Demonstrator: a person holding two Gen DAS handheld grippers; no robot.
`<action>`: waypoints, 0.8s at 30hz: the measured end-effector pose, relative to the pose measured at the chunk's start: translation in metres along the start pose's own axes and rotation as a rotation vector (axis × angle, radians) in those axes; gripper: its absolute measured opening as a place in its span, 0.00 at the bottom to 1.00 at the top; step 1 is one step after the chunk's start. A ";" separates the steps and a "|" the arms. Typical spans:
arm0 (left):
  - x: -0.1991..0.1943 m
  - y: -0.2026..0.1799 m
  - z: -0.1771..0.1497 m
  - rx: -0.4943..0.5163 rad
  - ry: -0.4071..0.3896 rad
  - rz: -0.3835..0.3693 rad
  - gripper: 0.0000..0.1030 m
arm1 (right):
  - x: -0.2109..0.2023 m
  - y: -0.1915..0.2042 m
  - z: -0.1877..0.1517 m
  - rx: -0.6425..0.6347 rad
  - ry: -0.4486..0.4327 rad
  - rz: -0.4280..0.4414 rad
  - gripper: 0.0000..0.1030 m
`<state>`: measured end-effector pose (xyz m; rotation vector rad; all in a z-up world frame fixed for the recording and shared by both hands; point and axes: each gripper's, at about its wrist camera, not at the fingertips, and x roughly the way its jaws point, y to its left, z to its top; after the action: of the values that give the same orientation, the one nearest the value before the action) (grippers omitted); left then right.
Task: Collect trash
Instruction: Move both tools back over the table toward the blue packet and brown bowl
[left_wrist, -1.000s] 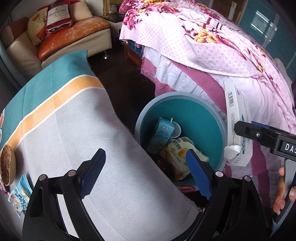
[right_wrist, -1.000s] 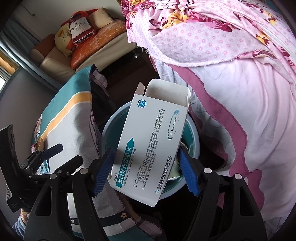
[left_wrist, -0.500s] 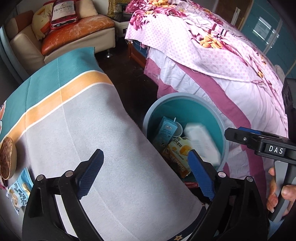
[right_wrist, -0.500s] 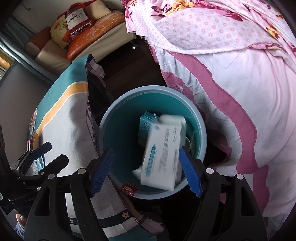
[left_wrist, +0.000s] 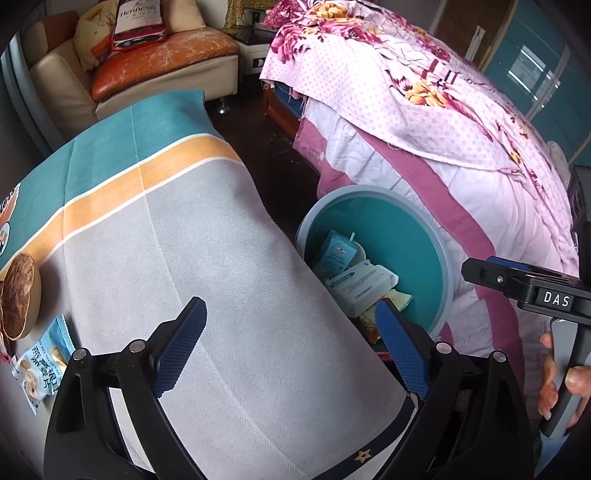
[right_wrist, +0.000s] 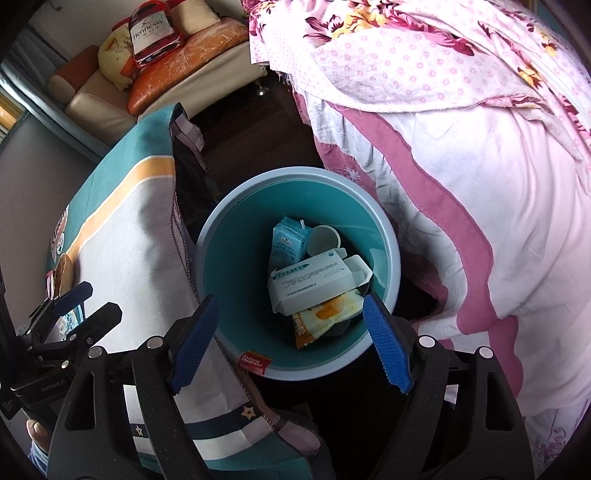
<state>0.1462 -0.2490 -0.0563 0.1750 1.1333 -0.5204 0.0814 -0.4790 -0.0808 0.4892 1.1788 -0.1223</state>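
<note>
A round teal bin (right_wrist: 229, 266) stands on the floor between the table and the bed; it also shows in the left wrist view (left_wrist: 417, 229). Inside lie a white medicine box (right_wrist: 314, 280), a blue drink carton (right_wrist: 290, 240), a white cup (right_wrist: 325, 238) and a yellow snack wrapper (right_wrist: 325, 317). My right gripper (right_wrist: 291, 343) is open and empty above the bin's near rim. My left gripper (left_wrist: 291, 350) is open and empty over the tablecloth. A blue snack packet (left_wrist: 40, 365) lies at the table's left edge.
The table carries a grey, orange and teal cloth (left_wrist: 166, 240). A brown round piece (left_wrist: 20, 295) lies beside the packet. A bed with pink floral covers (right_wrist: 461, 129) borders the bin on the right. A sofa with cushions (left_wrist: 147, 62) stands at the back.
My right gripper opened and let go of the white box, which fell into the bin and now rests on the other trash. My left gripper shifted slightly left over the table.
</note>
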 end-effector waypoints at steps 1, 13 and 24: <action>-0.002 0.001 -0.001 -0.002 -0.003 -0.002 0.90 | -0.002 0.003 -0.001 -0.005 -0.001 -0.003 0.74; -0.033 0.036 -0.023 -0.057 -0.039 -0.005 0.92 | -0.012 0.053 -0.012 -0.080 0.011 -0.004 0.74; -0.055 0.108 -0.052 -0.093 -0.050 0.074 0.93 | -0.004 0.123 -0.023 -0.199 0.048 -0.017 0.75</action>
<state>0.1381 -0.1183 -0.0423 0.1224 1.0959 -0.4038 0.1023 -0.3600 -0.0465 0.3087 1.2276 -0.0076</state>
